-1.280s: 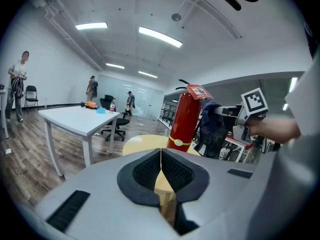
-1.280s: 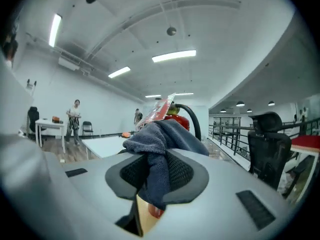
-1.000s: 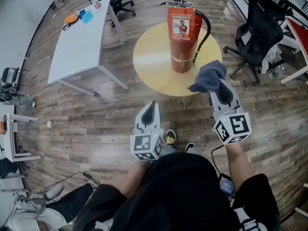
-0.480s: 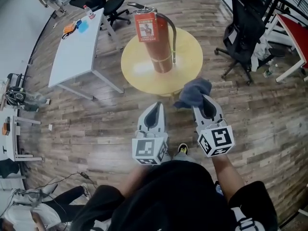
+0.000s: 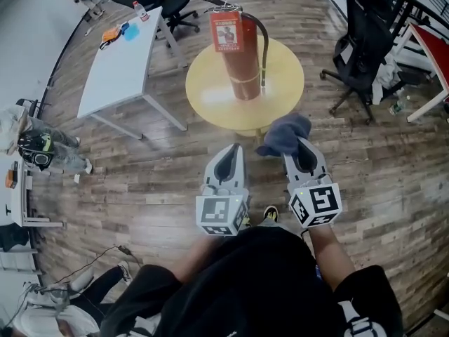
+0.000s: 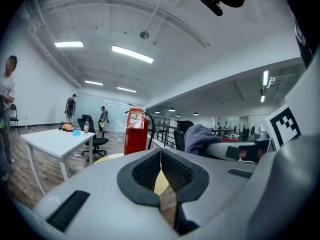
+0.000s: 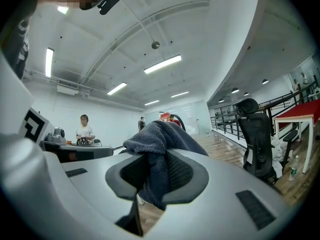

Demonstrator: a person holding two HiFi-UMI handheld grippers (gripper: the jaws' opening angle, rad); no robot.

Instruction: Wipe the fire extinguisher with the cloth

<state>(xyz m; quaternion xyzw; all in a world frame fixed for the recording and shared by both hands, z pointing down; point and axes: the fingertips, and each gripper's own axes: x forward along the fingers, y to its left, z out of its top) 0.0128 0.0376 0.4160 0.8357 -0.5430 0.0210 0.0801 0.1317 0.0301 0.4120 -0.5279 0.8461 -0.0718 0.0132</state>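
Right claw (image 5: 297,143) grips the cloth (image 5: 283,131), seemingly just clear of the bench (image 5: 208,93). Left claw (image 5: 234,149) is clenched, empty. The extinguisher (image 5: 239,60) stands upright there.

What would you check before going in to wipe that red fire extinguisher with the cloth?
1. Grip on the cloth: ok, the right gripper is shut on it.
2. Spare left gripper: ok, shut, nothing between its jaws.
3. The fire extinguisher upright on the round table: ok.
4. Cloth touching the extinguisher: not ok, it is apart from it.
5. Where the dirt is: cannot tell.
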